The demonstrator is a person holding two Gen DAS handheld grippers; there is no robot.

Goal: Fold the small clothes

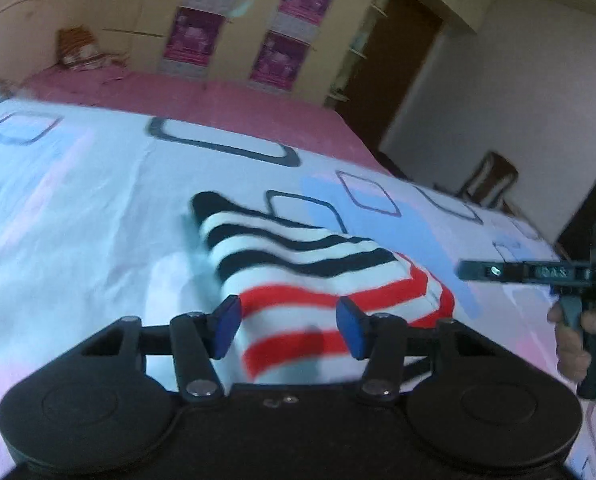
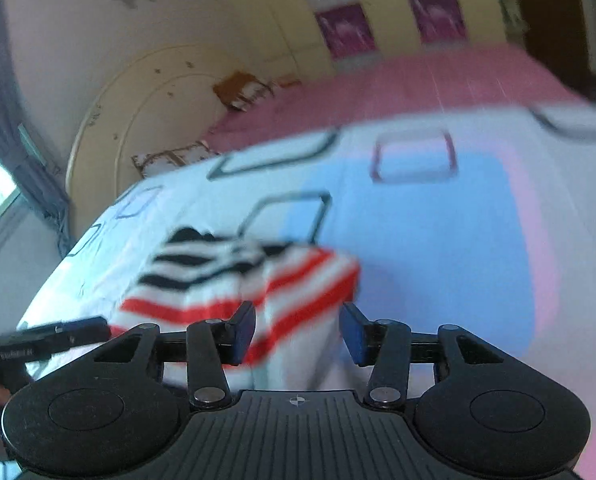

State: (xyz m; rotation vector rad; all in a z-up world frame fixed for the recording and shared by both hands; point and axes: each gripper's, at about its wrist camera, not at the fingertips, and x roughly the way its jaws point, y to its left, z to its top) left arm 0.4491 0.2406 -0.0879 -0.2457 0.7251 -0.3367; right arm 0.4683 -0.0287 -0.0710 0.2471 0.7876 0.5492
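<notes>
A small striped garment (image 1: 310,280), white with black stripes at the far end and red stripes at the near end, lies folded on the bed. It also shows in the right wrist view (image 2: 237,284). My left gripper (image 1: 289,326) is open and empty, its blue pads either side of the garment's near red-striped edge. My right gripper (image 2: 298,334) is open and empty just above the garment's near right corner. The right gripper also shows at the right edge of the left wrist view (image 1: 538,272), held in a hand.
The bedsheet (image 1: 97,200) is white with blue and pink patches and dark rounded squares. A pink sheet (image 1: 217,96) covers the far part of the bed. A cupboard (image 1: 257,24), a dark door (image 1: 394,48) and a headboard (image 2: 145,104) stand behind.
</notes>
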